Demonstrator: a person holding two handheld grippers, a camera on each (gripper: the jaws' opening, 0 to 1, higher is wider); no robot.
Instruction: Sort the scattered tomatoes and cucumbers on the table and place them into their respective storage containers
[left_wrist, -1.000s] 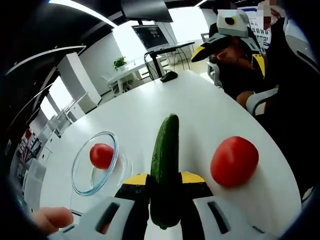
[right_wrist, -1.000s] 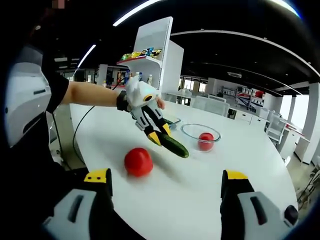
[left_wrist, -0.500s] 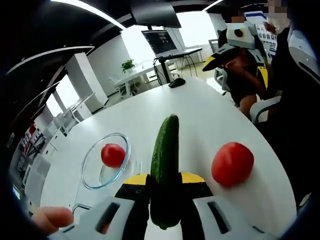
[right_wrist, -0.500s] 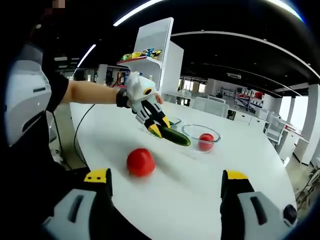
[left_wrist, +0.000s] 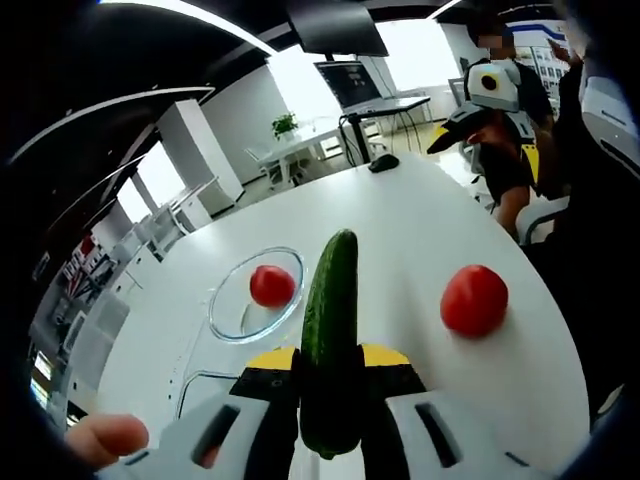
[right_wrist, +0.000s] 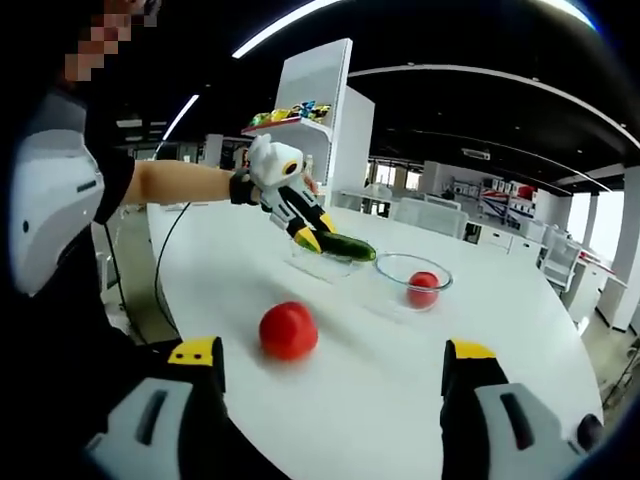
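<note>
Round glass bowl (left_wrist: 256, 296) mid-table holds one tomato (left_wrist: 271, 285); second clear container (right_wrist: 322, 263) beside it, contents unclear. Left gripper (left_wrist: 329, 368) clamps cucumber (left_wrist: 331, 335) above table (left_wrist: 400, 240), long axis pointing straight out from the jaws. Right gripper (right_wrist: 330, 362) spread wide, nothing held; loose tomato (right_wrist: 288, 331) near table's near edge.

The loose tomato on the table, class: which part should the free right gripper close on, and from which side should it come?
Grip the loose tomato across its widest middle, coming down from above. It is round, sits alone on the bare table, and nothing crowds its sides. The right gripper is open and near it, so its fingers could probably straddle it.
</note>
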